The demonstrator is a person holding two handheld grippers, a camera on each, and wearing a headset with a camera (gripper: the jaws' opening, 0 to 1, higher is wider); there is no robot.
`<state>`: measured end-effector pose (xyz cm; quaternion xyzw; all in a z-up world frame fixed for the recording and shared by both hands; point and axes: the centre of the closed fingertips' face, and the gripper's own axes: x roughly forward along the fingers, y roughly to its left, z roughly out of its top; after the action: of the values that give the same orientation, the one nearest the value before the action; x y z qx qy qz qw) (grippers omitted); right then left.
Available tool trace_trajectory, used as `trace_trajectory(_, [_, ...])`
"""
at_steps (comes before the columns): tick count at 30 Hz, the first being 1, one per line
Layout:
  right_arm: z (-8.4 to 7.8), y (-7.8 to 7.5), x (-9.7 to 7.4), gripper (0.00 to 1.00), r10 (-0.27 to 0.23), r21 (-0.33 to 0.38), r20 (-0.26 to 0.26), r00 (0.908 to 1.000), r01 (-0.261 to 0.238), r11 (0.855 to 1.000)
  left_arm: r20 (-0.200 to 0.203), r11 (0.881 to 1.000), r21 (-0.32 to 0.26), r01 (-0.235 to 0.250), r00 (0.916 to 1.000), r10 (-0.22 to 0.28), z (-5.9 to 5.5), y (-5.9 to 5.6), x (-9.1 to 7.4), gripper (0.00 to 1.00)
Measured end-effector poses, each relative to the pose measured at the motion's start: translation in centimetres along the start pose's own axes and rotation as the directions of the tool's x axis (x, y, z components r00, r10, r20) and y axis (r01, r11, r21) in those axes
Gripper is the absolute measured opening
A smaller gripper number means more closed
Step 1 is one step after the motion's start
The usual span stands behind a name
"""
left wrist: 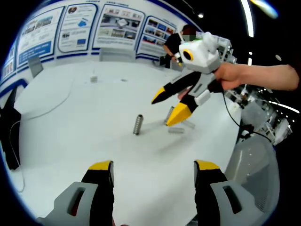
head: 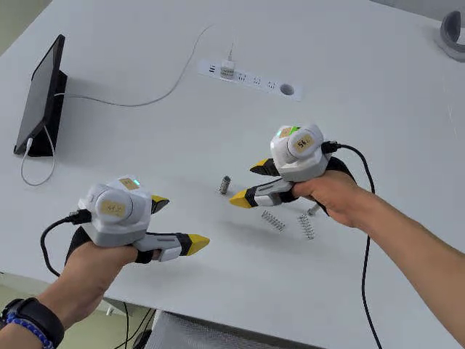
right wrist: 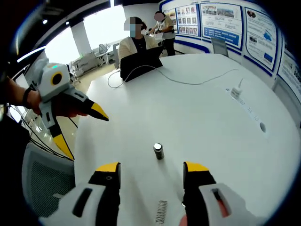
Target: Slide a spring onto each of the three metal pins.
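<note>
White table [head: 145, 153]. Dark tablet on stand [head: 42, 98], upper left of head view. White power strip [head: 251, 78], top centre. White cable [head: 131, 105] curving toward tablet. Grey curved object [head: 452, 33], upper right corner.

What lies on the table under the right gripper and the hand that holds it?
One loose spring and a second spring lie flat there. The hand covers most of a small metal piece.

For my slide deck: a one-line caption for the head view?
Open left claw and open right claw above a white table, near loose springs and one upright spring.
</note>
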<state>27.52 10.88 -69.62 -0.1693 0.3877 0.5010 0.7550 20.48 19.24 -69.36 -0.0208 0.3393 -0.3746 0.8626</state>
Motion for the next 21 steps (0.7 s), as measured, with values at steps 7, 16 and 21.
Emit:
trace_trajectory(7, [-1.0, 0.7, -0.6, 0.61, -0.015, 0.042, 0.020, 0.9997, 0.015, 0.999, 0.000, 1.000, -0.007, 0.000, 1.0000, 0.000, 0.1, 0.0, 0.1, 0.70])
trace_trajectory(16, [-2.5, 1.9, -1.9, 0.63, -0.031, 0.154, 0.080, 0.9963, 0.018, 0.988, -0.002, 1.000, -0.001, 0.002, 1.0000, -0.002, 0.2, -0.4, 0.4, 0.71])
trace_trajectory(21, [-3.6, 1.8, -2.7, 0.64, -0.054, 0.177, 0.089, 0.9945, 0.038, 0.983, -0.008, 1.000, 0.011, 0.009, 0.9999, -0.009, 0.4, -0.7, 0.6, 0.71])
